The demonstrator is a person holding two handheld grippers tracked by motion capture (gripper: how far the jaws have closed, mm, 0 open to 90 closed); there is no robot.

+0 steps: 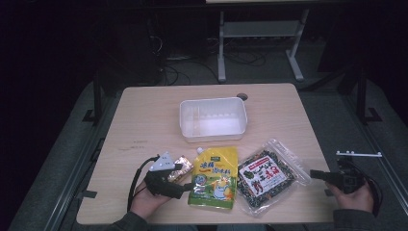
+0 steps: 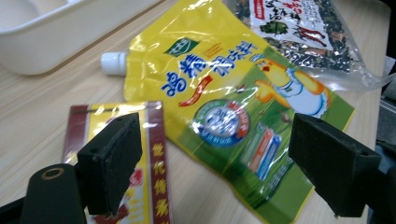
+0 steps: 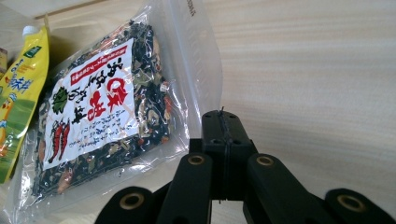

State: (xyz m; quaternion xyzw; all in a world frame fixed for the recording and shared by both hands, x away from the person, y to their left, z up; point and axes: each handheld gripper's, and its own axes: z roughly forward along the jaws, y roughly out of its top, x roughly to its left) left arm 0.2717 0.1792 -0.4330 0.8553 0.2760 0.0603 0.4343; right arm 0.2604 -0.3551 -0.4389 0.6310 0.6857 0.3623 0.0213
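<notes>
High view: a white plastic tub (image 1: 213,119) sits mid-table with nothing visible inside it, well beyond both grippers. Nearer the person lie three packets in a row. The left gripper (image 1: 185,179) rests low over the table with its fingers spread wide apart and nothing pinched. A small gold and red sachet (image 1: 181,167) lies under its far finger, and the yellow spouted pouch (image 1: 215,177) lies just past the fingertips, flat, its white cap pointing toward the tub.

Left gripper view: the sachet (image 2: 144,154) runs beneath the left-hand finger (image 2: 112,161), while the pouch (image 2: 233,116) spreads across the gap and beneath the other finger. The tub (image 2: 56,37) stands farther off, past the cap.

Right gripper view: the right gripper (image 3: 223,122) has its fingers pressed together on nothing. The clear zip bag (image 3: 105,112), filled with dark dried flakes and bearing a white and red label, lies just beside the fingertips, its clear edge next to them; whether it touches them I cannot tell.
</notes>
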